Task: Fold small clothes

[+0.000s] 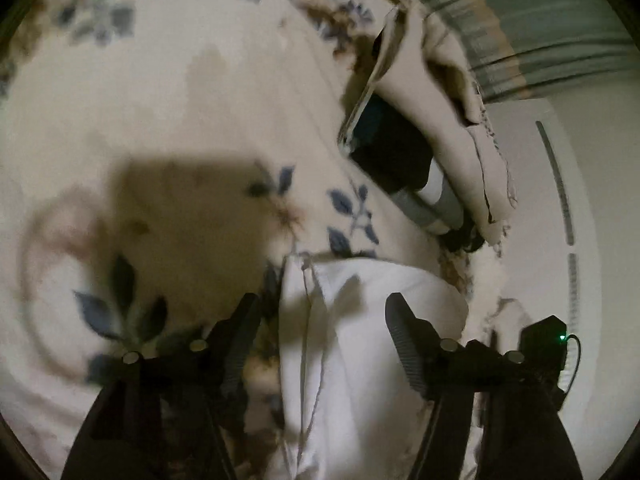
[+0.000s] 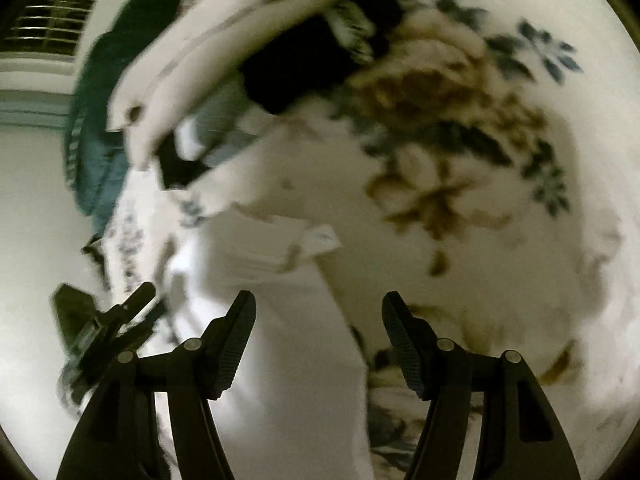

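A white garment [image 1: 360,360] lies on the floral bedspread [image 1: 160,100], with a seam running down its left part. My left gripper [image 1: 322,314] hovers over its upper edge, open, the cloth below the gap and neither pad pressing it. In the right wrist view the same white garment [image 2: 280,360] spreads under my right gripper [image 2: 319,308], which is open with nothing pinched. A small label [image 2: 324,238] shows at the garment's far edge. The other gripper [image 2: 120,320] appears blurred at the lower left.
A torn cardboard box [image 1: 452,92] lies on its side at the right with dark clothes [image 1: 392,152] and a grey-white piece [image 1: 432,200] inside. A teal cloth [image 2: 100,120] hangs past the bed edge. Window blinds [image 2: 52,20] sit far left.
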Tool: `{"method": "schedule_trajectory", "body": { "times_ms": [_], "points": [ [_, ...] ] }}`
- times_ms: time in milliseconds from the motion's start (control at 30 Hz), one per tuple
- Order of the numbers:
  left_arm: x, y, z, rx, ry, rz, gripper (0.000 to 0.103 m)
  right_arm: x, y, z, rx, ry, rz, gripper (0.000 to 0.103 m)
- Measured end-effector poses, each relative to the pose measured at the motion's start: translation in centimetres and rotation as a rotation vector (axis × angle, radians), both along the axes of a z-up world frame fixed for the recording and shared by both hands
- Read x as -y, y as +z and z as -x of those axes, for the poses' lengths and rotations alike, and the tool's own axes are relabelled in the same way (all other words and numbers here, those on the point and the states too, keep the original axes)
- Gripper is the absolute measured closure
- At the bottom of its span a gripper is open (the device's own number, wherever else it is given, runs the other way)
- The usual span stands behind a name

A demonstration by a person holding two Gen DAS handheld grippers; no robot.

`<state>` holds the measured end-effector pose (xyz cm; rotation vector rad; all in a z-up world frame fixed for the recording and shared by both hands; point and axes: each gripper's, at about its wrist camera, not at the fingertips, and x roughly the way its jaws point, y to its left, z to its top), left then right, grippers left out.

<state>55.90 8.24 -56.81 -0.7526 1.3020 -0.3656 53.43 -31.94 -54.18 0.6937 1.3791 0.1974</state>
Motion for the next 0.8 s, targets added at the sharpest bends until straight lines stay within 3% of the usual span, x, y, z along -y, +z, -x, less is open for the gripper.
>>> {"method": "schedule_trajectory", "body": {
  "times_ms": [100, 200, 233, 267, 333, 367, 400, 433, 533, 800],
  "points": [
    [1.4, -1.7, -1.1, -0.023, -0.051, -0.004, 0.041, -0.2, -0.4, -0.8, 0.014, 0.024, -0.058, 0.024],
    [3.5, -0.9, -2.5, 0.062, -0.116, -0.075, 0.051, -1.0, -2.0, -2.6, -0.009, 0.059, -0.088, 0.024],
    [4.3, -0.6, -2.9, 0.085, -0.149, -0.096, 0.085, -1.3, -2.7, -3.4, -0.018, 0.072, -0.1, 0.024],
    [5.0, -0.5, -3.3, 0.09, -0.176, -0.109, 0.096, -1.6, -3.3, -4.0, -0.029, 0.079, -0.108, 0.024],
    [5.5, -0.3, -3.7, 0.102, -0.196, -0.122, 0.096, -2.1, -4.5, -5.4, -0.047, 0.08, -0.119, 0.026],
    [5.9, 0.1, -3.7, 0.119, -0.215, -0.142, 0.096, -2.3, -4.8, -5.8, -0.04, 0.083, -0.121, 0.041],
    [6.1, 0.3, -3.6, 0.128, -0.224, -0.144, 0.096, -2.5, -4.9, -6.1, -0.035, 0.09, -0.118, 0.073],
    [6.2, 0.8, -3.4, 0.142, -0.232, -0.155, 0.096, -2.6, -4.9, -6.4, -0.035, 0.095, -0.108, 0.085],
    [6.0, 1.9, -3.0, 0.163, -0.219, -0.15, 0.096, -3.3, -3.5, -6.4, 0.009, 0.104, -0.083, 0.092],
    [5.2, 8.7, 1.7, 0.294, -0.189, -0.17, 0.096, -4.9, 3.5, -2.6, 0.163, 0.192, -0.03, 0.093]
  ]
}}
